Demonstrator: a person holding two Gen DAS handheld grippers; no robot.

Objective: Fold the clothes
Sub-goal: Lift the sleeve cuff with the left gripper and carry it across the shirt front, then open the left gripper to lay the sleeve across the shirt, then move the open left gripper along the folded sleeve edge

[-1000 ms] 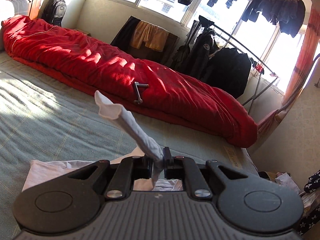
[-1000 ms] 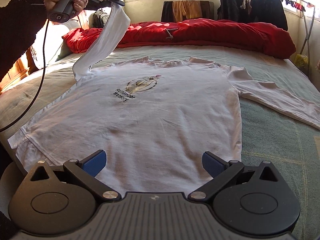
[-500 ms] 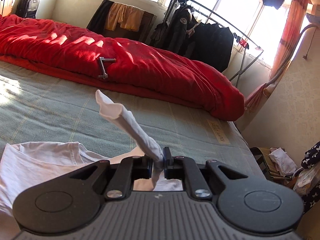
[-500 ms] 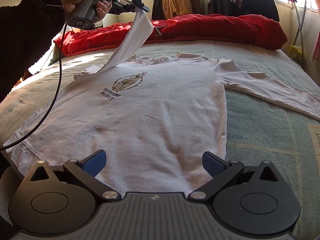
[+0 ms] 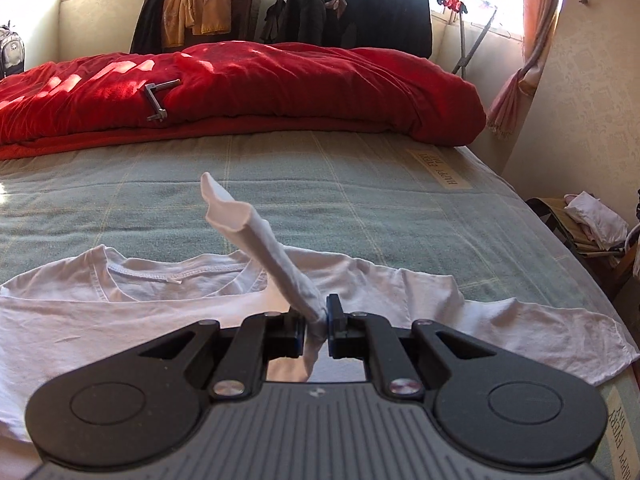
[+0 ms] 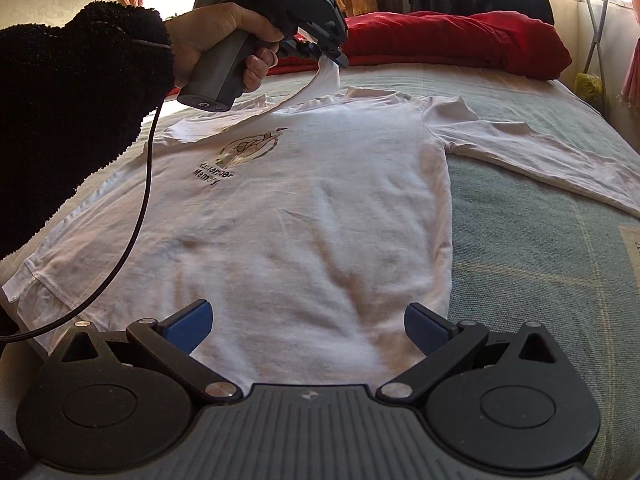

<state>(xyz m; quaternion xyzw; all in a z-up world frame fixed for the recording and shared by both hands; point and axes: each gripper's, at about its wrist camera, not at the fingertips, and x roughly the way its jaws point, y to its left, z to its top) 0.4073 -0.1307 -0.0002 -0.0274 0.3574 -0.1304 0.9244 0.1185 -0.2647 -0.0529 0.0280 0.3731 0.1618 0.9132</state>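
The right gripper (image 6: 308, 322) hangs with its blue-padded jaws spread wide and nothing between them, just over the bottom hem of the white shirt (image 6: 320, 216). The shirt lies flat and face up on the green blanket (image 6: 532, 248), its body running straight away from this claw. To the claw's right the shirt's side edge runs away in a clean line, and beyond it lies a broad strip of bare blanket as far as the bed's edge. The right sleeve (image 6: 536, 156) stretches out flat across that strip, farther off and to the right. To the claw's left the hem corner lies close to the near edge of the bed, with a black cable (image 6: 140, 208) hanging over that side. On the chest, ahead and left, a printed emblem sits above the words "Remember Memory" (image 6: 212, 172).

Farther on, above the collar end, a hand (image 6: 224, 46) in a black fleece sleeve (image 6: 80, 100) holds the left gripper (image 5: 316, 322). Its jaws are pinched tight on the cuff end of the left sleeve (image 5: 276, 264), which rises off the shirt from the left shoulder. Just under this claw lies the neckline (image 5: 160, 276); beyond it the blanket is bare up to the red quilt (image 5: 280, 84). A blanket label ahead and right reads "HAPPY EVERY DAY" (image 5: 440, 168). A clothes rack (image 5: 468, 20) stands by the window.
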